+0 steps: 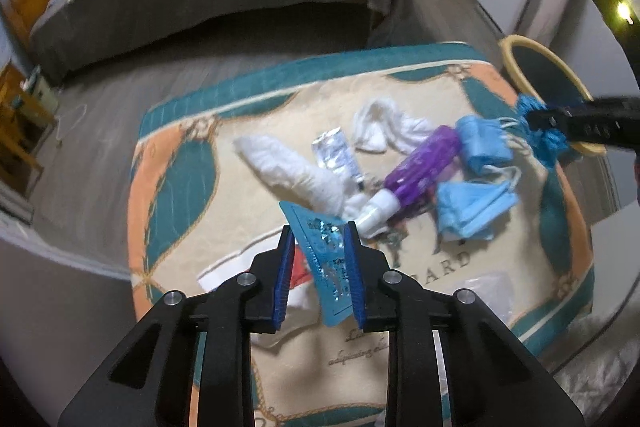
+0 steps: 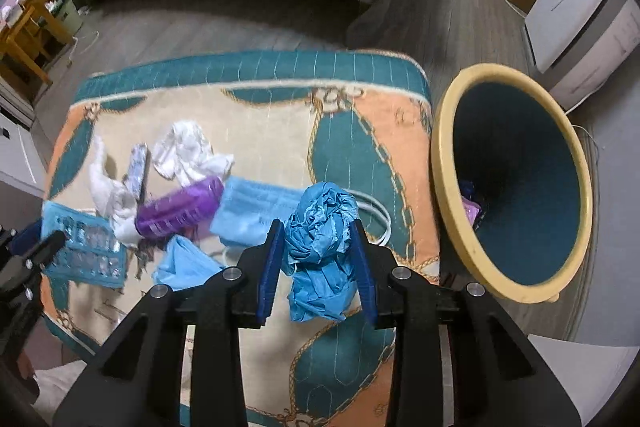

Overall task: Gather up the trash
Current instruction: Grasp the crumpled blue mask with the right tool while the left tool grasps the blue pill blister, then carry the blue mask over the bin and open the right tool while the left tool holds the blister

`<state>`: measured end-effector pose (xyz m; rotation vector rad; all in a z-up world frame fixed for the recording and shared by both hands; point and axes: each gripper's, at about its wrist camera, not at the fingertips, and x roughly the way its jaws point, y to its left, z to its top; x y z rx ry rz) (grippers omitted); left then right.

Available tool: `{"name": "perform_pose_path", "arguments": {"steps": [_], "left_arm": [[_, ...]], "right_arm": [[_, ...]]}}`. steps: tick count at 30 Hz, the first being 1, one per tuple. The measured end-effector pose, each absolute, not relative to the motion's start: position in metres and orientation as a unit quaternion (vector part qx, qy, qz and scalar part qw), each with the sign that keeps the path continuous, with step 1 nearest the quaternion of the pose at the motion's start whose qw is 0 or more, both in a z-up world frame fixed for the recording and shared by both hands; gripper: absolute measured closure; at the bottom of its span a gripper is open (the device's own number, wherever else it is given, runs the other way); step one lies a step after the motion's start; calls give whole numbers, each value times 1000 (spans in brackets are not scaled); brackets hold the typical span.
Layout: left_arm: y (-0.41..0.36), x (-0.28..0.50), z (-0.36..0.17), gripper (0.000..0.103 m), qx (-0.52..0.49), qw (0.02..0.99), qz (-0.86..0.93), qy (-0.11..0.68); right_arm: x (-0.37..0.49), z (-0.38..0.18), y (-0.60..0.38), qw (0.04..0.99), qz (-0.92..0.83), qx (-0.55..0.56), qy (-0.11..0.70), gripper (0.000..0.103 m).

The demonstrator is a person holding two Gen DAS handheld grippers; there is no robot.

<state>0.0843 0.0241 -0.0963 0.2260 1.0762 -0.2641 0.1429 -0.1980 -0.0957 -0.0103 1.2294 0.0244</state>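
Left wrist: blister pack (image 1: 326,267) lengthwise between fingers (image 1: 285,267)

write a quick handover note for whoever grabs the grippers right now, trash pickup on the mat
Left gripper: shut on a blue blister pack, lifted off the mat.
Right gripper: shut on a crumpled blue glove, beside the yellow-rimmed bin.
Done: a little trash already lies in the bin.
Left: drop both held pieces in the bin. Then clear the mat: purple bottle, two blue face masks, white tissues, foil tube.
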Motion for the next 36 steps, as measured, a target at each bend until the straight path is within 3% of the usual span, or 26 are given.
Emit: {"name": "perform_pose_path", "arguments": {"steps": [7,12,26,36], "left_arm": [[9,80,-110,77,146,825,-147,525],[10,82,-98,91,136,834,-151,513],[5,86,-23,91,109,888,-163,416],[-8,91,7,91,40,892,-208,399]], "right_arm": [[148,-84,-196,827,18,4,562,70],[148,-77,-198,833,22,3,553,70],[139,-11,-208,882,43,7,469,70],[137,2,-236,890,42,24,453,70]]}}
